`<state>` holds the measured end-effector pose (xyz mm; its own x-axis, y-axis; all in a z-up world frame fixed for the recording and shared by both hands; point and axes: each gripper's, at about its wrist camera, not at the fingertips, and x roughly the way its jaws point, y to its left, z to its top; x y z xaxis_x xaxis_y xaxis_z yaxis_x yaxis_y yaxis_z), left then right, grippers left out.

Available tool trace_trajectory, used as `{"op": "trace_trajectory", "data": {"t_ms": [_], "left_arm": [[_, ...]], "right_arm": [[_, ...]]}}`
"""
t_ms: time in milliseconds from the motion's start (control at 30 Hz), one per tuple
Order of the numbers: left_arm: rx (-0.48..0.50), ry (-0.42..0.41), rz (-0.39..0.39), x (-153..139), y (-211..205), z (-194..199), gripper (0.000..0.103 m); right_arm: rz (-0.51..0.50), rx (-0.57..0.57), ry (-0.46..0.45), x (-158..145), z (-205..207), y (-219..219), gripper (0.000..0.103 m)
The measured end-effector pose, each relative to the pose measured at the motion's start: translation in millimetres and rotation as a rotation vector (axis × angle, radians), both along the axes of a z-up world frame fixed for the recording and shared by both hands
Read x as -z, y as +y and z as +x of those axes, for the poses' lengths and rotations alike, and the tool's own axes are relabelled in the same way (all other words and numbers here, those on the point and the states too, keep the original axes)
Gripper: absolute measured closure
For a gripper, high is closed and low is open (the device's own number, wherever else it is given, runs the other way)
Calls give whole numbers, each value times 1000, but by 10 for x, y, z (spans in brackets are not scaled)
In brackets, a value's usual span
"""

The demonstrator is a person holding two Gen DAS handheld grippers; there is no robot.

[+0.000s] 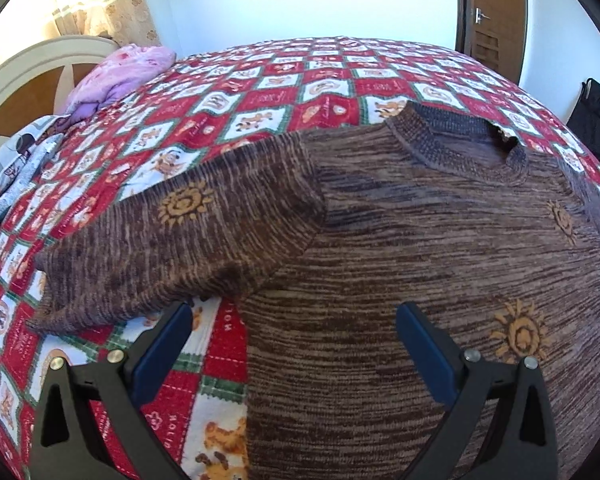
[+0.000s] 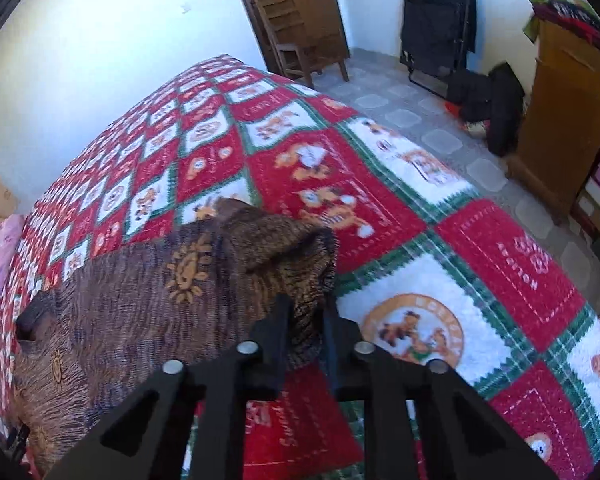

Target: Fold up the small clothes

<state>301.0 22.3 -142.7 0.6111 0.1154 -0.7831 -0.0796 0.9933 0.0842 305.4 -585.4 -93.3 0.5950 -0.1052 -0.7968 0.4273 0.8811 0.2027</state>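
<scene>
Bedroom quilt point(image 1: 260, 92) under brown sweater point(image 1: 420, 240); right gripper point(image 2: 306, 316) pinches its sleeve point(image 2: 300, 256), left gripper point(image 1: 292, 328) spread wide, empty.

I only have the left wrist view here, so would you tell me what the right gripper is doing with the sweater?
Observer: The right gripper is shut on the sweater's right sleeve, with a bunch of the knit pinched between its fingers.
Operator: Thank you. Is that sleeve lying flat on the bedspread?
Observer: No, it is bunched and stands up above the bedspread at the grip.
Operator: Is anything else on the bed near that side?
Observer: Nothing else lies there; only the floor, with a wooden chair, is beyond that edge.
</scene>
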Motion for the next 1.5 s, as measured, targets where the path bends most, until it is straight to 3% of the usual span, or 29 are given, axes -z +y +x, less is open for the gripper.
{"op": "trace_trajectory", "data": {"t_ms": [400, 633, 800, 867, 967, 1033, 1067, 1100, 1133, 1267, 1500], "left_arm": [[32, -25, -45, -99, 11, -47, 0], [92, -10, -151, -197, 12, -99, 0], [137, -27, -215, -326, 4, -139, 0], [145, -37, -212, -371, -16, -153, 0], [176, -35, -200, -401, -91, -161, 1], [197, -27, -193, -410, -156, -160, 1], [210, -24, -189, -416, -197, -156, 4], [225, -18, -189, -424, -243, -152, 6], [244, -8, -191, -434, -310, -144, 8], [308, 10, -207, -495, -590, -71, 9], [392, 52, -260, -526, -1265, 215, 15]], "right_arm": [[-63, -225, -111, -512, 199, 891, 91], [-97, -404, -139, -676, 310, 1729, 91], [-137, -542, -123, -570, 404, 2397, 91], [-164, -591, -104, -462, 425, 2625, 91], [-124, -693, -37, -223, 506, 2860, 90], [-112, -751, 4, -68, 503, 2983, 80], [-107, -781, 19, -13, 485, 3015, 74], [-97, -807, 20, 24, 436, 3022, 59], [-78, -821, 7, 33, 375, 2991, 55], [33, -802, -85, 1, 149, 2582, 55], [114, -558, -204, 9, -68, 1633, 54]]}}
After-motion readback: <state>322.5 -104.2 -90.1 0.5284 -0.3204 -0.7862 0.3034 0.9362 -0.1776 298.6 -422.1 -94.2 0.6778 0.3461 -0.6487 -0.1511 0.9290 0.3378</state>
